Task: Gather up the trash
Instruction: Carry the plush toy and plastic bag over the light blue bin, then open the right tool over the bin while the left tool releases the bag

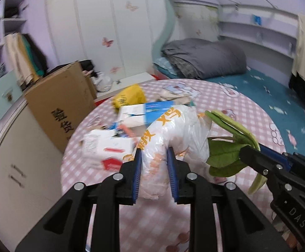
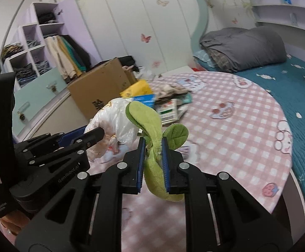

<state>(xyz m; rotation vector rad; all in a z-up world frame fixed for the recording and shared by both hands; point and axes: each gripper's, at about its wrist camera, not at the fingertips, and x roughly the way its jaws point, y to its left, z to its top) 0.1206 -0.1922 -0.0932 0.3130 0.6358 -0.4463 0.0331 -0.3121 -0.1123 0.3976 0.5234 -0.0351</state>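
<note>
My left gripper (image 1: 154,152) is shut on a white plastic bag (image 1: 173,132) with orange print, held above a round table with a pink checked cloth (image 1: 247,109). My right gripper (image 2: 152,145) is shut on a green leafy plant piece (image 2: 152,126), close to the bag's right side; it also shows in the left wrist view (image 1: 228,147). The bag shows in the right wrist view (image 2: 112,117), with the left gripper (image 2: 97,133) on it. Loose trash lies beyond the bag: a white and red box (image 1: 104,149), a blue and white box (image 1: 144,111), a yellow bag (image 1: 129,96).
A brown cardboard box (image 1: 58,105) stands left of the table. A white cabinet (image 1: 16,168) is at the near left. A bed with a teal cover (image 1: 278,96) and a grey duvet (image 1: 205,58) lies to the right. Papers and packets (image 2: 171,105) lie mid-table.
</note>
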